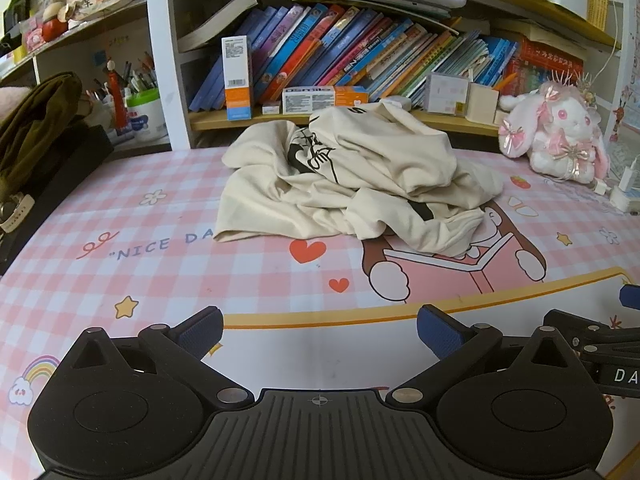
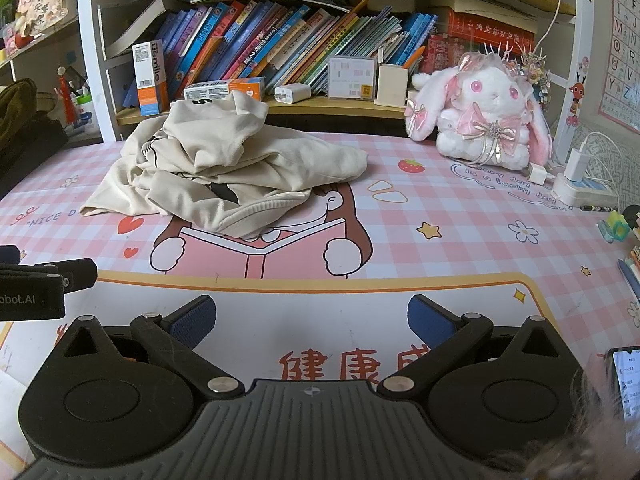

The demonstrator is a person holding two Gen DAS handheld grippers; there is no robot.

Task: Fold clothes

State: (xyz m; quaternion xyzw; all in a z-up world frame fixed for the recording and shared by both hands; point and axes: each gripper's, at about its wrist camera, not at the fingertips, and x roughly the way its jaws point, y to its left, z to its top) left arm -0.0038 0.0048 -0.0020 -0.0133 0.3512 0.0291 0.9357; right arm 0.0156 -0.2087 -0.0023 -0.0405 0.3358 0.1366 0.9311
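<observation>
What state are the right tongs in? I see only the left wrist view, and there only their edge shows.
Observer: The right tongs are open and empty, short of the cream garment.
Operator: Does anything lie to the right of them?
Observer: Yes, a phone with a lit screen lies close beside them.
Operator: And farther back on that side?
Observer: A small green and yellow object sits in front of the power strip.

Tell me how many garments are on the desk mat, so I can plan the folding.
1: a crumpled cream garment lies on the pink checked mat, in front of the bookshelf, left of the plush rabbit. Another could be hidden inside the heap.
</observation>
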